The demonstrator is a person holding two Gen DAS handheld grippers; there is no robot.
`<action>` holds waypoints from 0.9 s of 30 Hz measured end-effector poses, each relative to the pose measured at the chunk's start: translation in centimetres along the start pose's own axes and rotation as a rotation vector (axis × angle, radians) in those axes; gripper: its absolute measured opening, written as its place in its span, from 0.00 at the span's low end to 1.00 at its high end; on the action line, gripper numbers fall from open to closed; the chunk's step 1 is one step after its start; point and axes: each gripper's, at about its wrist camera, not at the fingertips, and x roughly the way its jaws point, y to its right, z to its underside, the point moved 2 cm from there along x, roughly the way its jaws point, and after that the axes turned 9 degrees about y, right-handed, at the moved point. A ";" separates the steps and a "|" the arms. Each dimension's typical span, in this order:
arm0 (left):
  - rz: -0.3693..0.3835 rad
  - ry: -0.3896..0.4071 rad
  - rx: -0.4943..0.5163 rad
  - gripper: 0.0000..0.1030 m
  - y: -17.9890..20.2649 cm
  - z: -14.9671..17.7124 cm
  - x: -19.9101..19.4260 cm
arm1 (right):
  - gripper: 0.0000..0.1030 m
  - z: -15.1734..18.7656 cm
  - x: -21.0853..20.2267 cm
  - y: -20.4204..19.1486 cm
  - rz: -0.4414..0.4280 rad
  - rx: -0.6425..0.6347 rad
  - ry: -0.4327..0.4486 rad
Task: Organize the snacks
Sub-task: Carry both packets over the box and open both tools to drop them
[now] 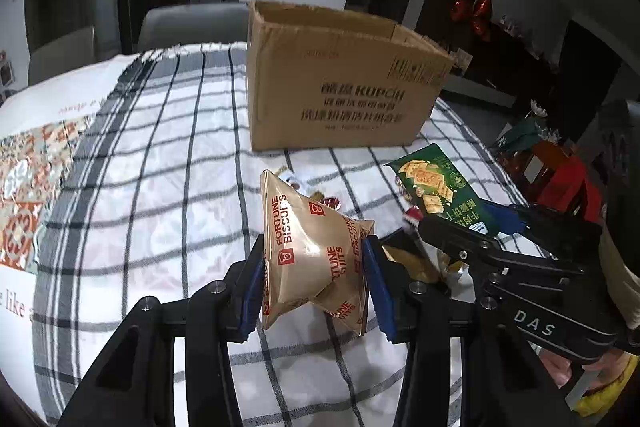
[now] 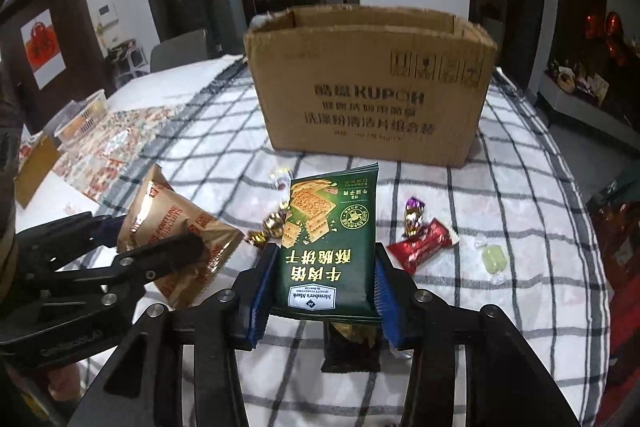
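The left gripper (image 1: 316, 275) has its fingers clamped on a gold biscuit packet (image 1: 312, 259), held above the checked cloth (image 1: 160, 187) on the desk. The right gripper (image 2: 324, 283) has its fingers clamped on a green cracker packet (image 2: 328, 239). Loose candies (image 2: 420, 243) lie nearby, with an open cardboard box (image 2: 368, 87) beyond.
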 end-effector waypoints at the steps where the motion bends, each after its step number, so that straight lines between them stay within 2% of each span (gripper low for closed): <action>1: 0.000 0.006 0.002 0.44 0.1 -0.2 -0.1 | 0.44 -0.3 -0.4 0.0 -0.002 0.002 0.010; 9: -0.004 0.058 0.032 0.44 0.8 -2.6 -0.9 | 0.44 -2.4 -1.7 0.6 -0.002 0.022 0.057; 19: -0.015 0.123 0.071 0.44 1.6 -7.3 -0.9 | 0.44 -6.4 -2.3 1.9 -0.002 0.033 0.110; 27: -0.003 0.133 0.051 0.44 2.3 -11.1 -0.3 | 0.44 -9.6 -2.9 3.3 0.015 0.038 0.120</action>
